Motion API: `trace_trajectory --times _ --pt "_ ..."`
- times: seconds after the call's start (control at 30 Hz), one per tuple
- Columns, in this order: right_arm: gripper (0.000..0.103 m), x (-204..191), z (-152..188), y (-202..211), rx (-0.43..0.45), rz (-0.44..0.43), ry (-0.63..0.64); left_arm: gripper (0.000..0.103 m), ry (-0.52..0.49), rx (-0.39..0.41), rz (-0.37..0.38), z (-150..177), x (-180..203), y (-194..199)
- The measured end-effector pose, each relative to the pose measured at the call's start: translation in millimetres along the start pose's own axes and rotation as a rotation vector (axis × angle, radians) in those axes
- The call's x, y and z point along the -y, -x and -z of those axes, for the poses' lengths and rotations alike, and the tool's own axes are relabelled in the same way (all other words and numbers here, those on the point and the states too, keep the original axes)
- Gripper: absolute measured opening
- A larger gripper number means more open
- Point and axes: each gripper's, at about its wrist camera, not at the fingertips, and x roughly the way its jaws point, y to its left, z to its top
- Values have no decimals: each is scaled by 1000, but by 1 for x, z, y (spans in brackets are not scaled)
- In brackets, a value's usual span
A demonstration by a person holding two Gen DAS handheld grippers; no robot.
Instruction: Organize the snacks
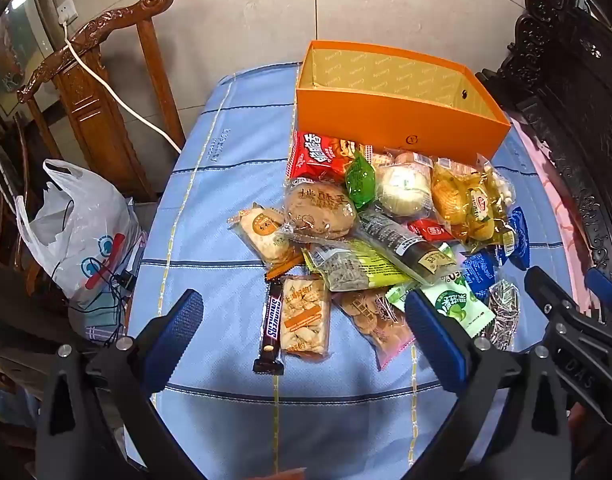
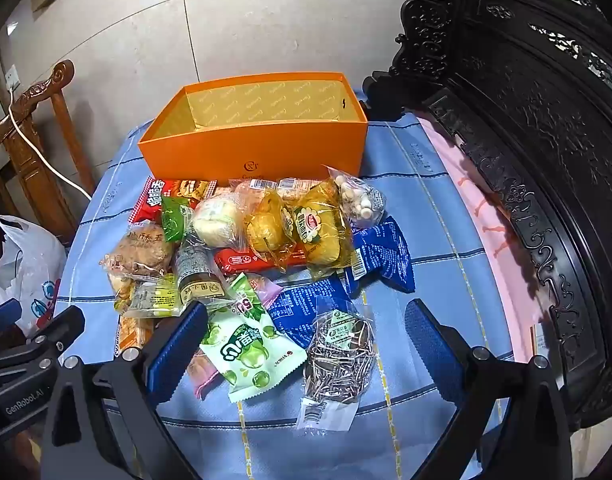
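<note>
Claws: left claw (image 1: 304,334) and right claw (image 2: 306,346) both spread wide, nothing between the pads, both hanging above the near edge of the pile and tilted down toward it.
Target container: open-topped orange cardboard box (image 2: 254,146) at the far side of the desk (image 1: 210,208), which is covered with a blue striped cloth; no snacks visible inside.
Task items: heap of wrapped snacks lying just in front of the box wall, the rearmost packets touching or nearly touching it.
Risk, overlap: packets lie across one another; lifting a lower one, such as the dark brown Snickers bar (image 1: 271,322) beside the clear biscuit packet (image 1: 306,320), would likely drag its neighbours.
Risk, slippage: clear plastic bag of striped sunflower seeds (image 2: 340,354) looks loose and glossy; a pinch on a corner could let it slide out.
Risk, crushing: large round walnut cake in clear wrap (image 1: 320,210) and pale round bun in clear wrap (image 2: 216,222) look fragile under a hard squeeze.
Risk, collision: the two claws sit close together; a shared reach could make them clash.
Risk, desk edge: green-and-white apple-print candy pouch (image 2: 246,346) lies near the front; a nudge may push it off.
Count, boxes: one.
Count, claws: two.
Count, blue foil packets (image 2: 386,256): two seen.
Count, snack packets overall: roughly eighteen; exact number uncertain where they overlap.
</note>
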Motion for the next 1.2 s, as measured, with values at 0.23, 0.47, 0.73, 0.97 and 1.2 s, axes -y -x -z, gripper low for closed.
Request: trace_trajectory --times 0.23,0.47,0.73,0.97,1.2 --pt "99 -1 1 -1 0 0 -5 99 2 -8 4 3 0 -1" --pt "99 0 0 -2 3 9 -6 99 0 -11 0 5 -1 -2" --pt "99 0 -2 -2 1 10 8 99 -2 -17 -2 5 2 -7" --pt "99 -1 -3 -2 -1 12 10 99 -3 -23 -4 5 1 -7" --pt "99 -3 -4 -4 0 11 13 99 -3 -26 -5 5 1 -8"
